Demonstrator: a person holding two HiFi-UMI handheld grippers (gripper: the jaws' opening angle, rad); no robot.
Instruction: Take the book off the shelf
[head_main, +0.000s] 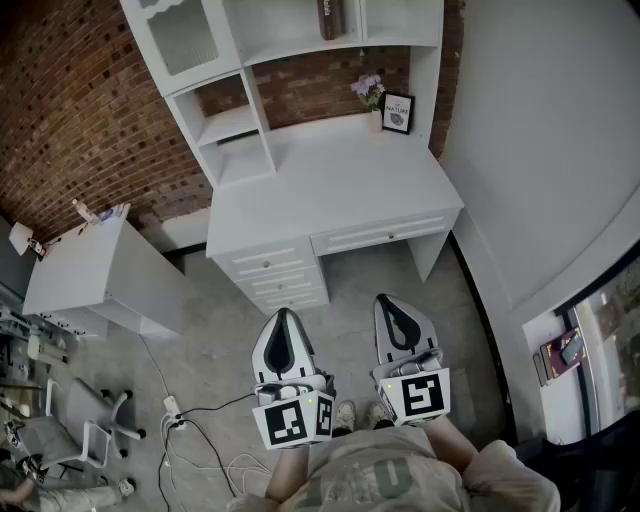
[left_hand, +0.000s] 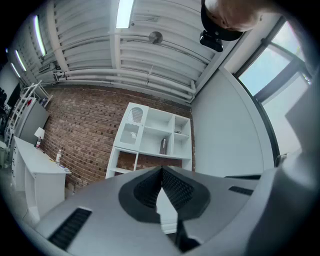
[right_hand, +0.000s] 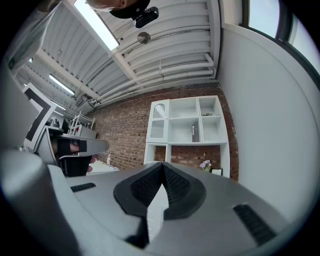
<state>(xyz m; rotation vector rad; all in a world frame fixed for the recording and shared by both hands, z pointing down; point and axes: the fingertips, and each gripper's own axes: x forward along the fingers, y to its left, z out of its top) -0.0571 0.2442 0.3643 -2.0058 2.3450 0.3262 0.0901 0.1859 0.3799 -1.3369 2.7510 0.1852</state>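
Observation:
A dark book stands upright in the middle compartment of the white shelf unit above the desk; it also shows in the left gripper view as the book and in the right gripper view as the book. My left gripper and right gripper hang side by side low in the head view, well short of the desk. Both have their jaws shut tip to tip with nothing between them: left gripper, right gripper.
A white desk with drawers stands under the shelf, carrying a small flower pot and a framed picture. A second white table is at left, an office chair and floor cables lower left. A grey wall runs at right.

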